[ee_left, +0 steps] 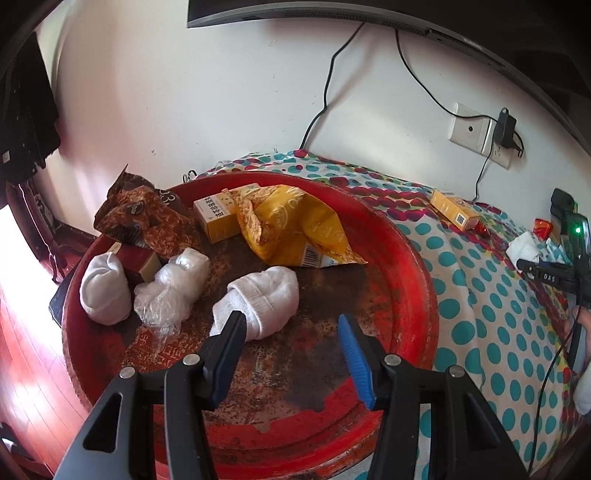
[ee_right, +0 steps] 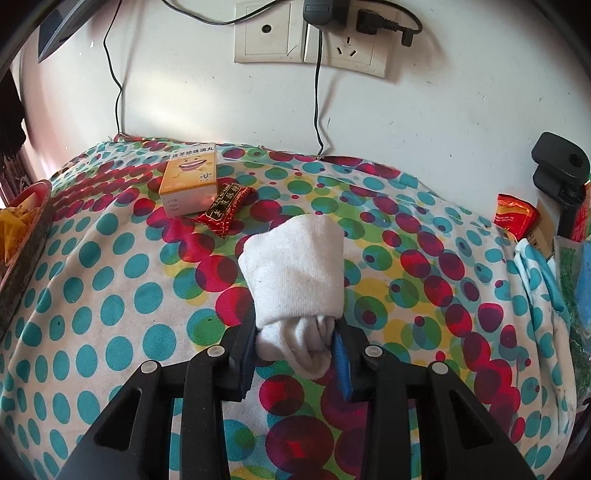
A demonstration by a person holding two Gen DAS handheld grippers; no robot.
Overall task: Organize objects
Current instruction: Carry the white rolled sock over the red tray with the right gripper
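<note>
We clamp our right gripper (ee_right: 295,354) on a rolled white sock (ee_right: 295,273) over the dotted cloth (ee_right: 110,295); next, carry it to the round red tray (ee_left: 413,295), where our half-open, empty left gripper (ee_left: 291,332) hovers.

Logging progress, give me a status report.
Left claw open over red tray, beside a sock. Right claw shut on rolled sock above cloth. Nothing blocking.

A white wall (ee_right: 424,122) stands behind the surface, which is draped in a cloth (ee_right: 110,295) printed with teal, red and green dots. On the wall sit two pale socket plates (ee_right: 310,33) with a black adapter (ee_right: 325,13) plugged in, thin black cables (ee_left: 325,99) trail down, and the dark lower edge of a screen (ee_left: 332,14) hangs above. Reddish wooden floor (ee_left: 26,350) shows at the left, bright with daylight.
</note>
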